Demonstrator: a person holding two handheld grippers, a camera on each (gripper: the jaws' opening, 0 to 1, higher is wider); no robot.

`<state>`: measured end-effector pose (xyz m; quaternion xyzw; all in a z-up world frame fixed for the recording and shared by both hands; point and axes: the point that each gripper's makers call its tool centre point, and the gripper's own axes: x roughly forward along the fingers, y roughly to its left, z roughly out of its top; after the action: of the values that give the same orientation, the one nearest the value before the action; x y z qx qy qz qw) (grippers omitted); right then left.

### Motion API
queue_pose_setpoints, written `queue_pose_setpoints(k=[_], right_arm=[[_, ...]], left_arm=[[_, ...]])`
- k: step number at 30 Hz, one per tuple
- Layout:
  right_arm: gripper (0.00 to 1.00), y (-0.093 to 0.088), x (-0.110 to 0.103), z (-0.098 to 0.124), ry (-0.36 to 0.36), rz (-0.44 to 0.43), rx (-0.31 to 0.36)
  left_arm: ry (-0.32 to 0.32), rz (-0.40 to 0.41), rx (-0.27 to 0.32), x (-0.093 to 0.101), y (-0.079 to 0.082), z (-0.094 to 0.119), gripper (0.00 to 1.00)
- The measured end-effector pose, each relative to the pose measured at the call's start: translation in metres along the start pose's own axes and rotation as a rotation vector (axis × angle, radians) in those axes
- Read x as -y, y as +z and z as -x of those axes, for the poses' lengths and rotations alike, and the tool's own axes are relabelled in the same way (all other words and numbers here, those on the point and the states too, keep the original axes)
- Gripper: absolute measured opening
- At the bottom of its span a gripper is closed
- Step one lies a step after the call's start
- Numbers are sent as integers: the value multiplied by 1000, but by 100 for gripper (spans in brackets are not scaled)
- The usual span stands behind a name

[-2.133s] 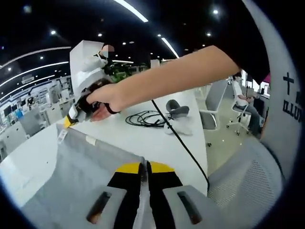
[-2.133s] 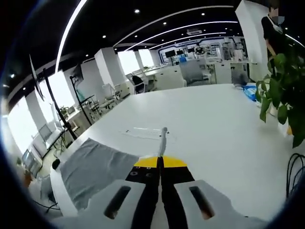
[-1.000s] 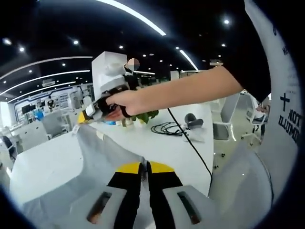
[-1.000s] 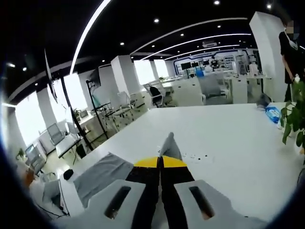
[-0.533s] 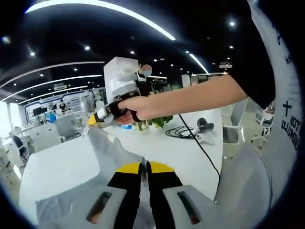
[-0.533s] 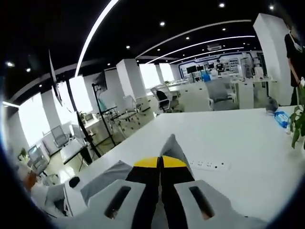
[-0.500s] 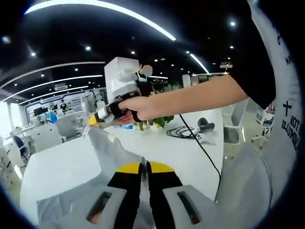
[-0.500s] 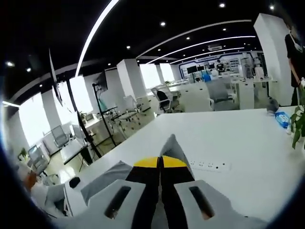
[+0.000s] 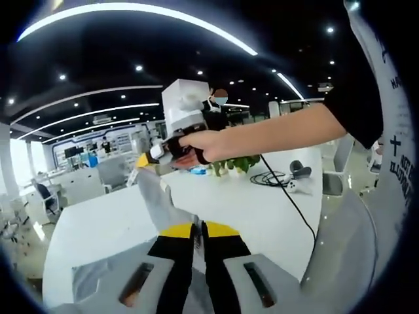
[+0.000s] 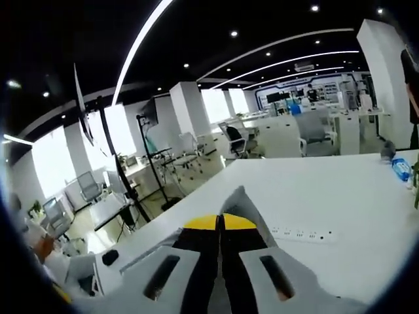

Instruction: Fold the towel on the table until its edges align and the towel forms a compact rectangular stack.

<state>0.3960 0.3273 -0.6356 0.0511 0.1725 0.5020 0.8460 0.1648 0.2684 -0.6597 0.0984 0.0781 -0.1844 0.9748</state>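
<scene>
Higher now than a moment ago, the grey towel (image 9: 157, 196) comes up off the white table (image 9: 98, 226), both pinched corners lifted and the cloth stretched taut between them. Left gripper (image 9: 198, 229) has its jaws closed on the near edge. Right gripper (image 9: 145, 159), seen across in the left gripper view in the person's hand (image 9: 193, 145), clamps the far corner; in its own view (image 10: 220, 221) a peak of towel (image 10: 239, 203) pokes up past the shut jaws. A power strip (image 10: 302, 233) lies on the table beyond.
</scene>
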Motion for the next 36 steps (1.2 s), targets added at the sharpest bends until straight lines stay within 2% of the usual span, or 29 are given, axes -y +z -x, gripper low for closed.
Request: queue_pose_setpoints(k=[11,13,20,26,36], right_arm=[[0,-1,-25,-22,31,-9,4],[0,1,-33,-27,49,-32,9],[0,2,-52,-44,74,-16,7],[0,-2,-66,-56,96,-11,-2],[0,-6,-83,-72,128,-2,-14]], left_arm=[[72,12,1,-34,-6,25,5],[87,17,4,-40,-7,29,5],[137,30,2,-57,-13,43,5],[196,55,-12,-72,-23,57,5],[257,80,-27,-89,-36,73,5]])
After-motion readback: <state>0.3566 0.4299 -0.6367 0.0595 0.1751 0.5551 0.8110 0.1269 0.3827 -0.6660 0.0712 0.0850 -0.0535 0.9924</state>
